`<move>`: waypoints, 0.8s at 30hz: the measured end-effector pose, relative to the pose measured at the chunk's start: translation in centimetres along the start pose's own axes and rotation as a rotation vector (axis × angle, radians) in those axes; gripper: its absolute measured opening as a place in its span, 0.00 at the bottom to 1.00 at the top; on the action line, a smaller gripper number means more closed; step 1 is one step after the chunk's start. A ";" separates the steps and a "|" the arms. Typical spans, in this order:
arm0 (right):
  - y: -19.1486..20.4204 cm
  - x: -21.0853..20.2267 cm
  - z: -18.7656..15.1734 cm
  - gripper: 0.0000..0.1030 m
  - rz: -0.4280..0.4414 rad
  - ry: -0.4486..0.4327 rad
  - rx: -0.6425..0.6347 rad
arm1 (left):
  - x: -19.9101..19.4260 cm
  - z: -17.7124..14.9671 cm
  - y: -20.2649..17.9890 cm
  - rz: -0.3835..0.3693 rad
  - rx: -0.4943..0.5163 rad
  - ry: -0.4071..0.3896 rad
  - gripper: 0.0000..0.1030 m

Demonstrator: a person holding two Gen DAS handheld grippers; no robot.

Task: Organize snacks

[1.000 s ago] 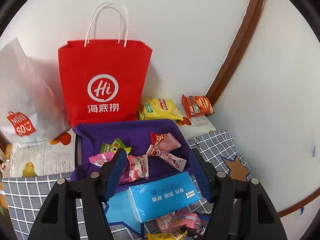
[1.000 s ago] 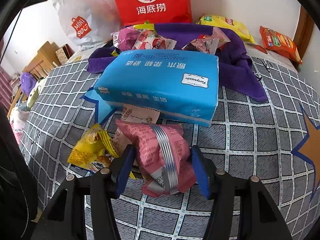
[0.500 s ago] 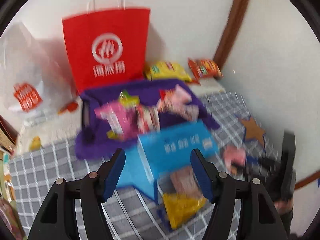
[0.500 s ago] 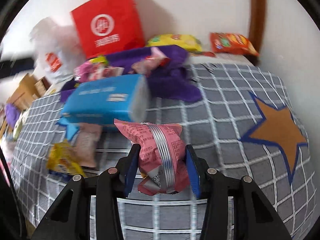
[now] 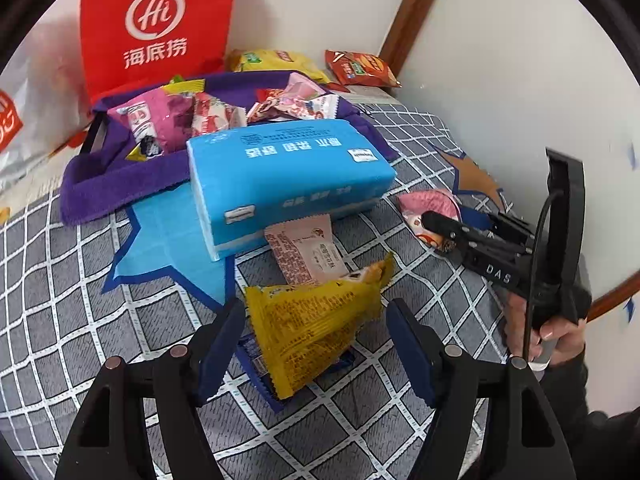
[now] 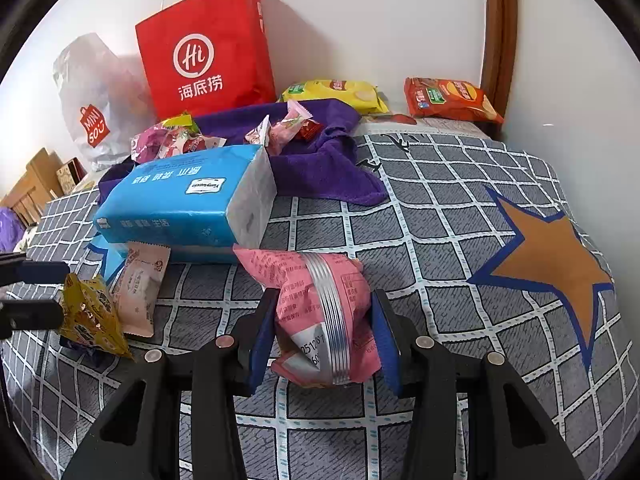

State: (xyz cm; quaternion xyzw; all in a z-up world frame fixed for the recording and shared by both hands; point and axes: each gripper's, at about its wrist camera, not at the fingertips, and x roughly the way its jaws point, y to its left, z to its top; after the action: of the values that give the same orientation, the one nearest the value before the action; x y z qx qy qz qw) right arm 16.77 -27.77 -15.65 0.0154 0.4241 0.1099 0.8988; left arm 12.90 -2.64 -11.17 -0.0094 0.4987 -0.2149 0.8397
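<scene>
The left gripper [image 5: 316, 340] jaws have just been opening, spread around a yellow packet [image 5: 312, 320]; the right gripper [image 6: 324, 332] jaws pinch a pink packet [image 6: 320, 304]. Some snacks are piled on the purple cloth [image 6: 320, 172] by the bed's [image 6: 440, 216] far edge; two are left.

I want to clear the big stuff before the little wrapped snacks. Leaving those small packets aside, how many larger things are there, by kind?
Carrier bags: 2, the red paper bag and the white plastic bag
Chip bags: 2, the yellow chip bag and the orange chip bag
Tissue packs: 1, the blue tissue pack
Cloths: 1, the purple cloth
Total: 6
</scene>
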 end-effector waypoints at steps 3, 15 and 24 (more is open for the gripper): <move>-0.2 0.1 -0.1 0.45 0.006 -0.004 0.011 | 1.2 0.0 -0.3 0.027 -0.004 0.021 0.69; 0.2 -0.4 0.5 0.44 0.034 0.023 -0.003 | 1.9 -0.4 0.6 0.008 -0.044 -0.003 0.58; 2.3 -3.5 1.7 0.44 0.057 -0.033 -0.045 | -1.2 -0.4 1.3 -0.037 -0.075 -0.047 0.52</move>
State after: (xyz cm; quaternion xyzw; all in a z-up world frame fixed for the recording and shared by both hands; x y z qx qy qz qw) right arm 15.52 -26.18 -11.66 0.0089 0.4059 0.1445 0.9024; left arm 12.48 -0.91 -10.66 -0.0551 0.4862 -0.2111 0.8462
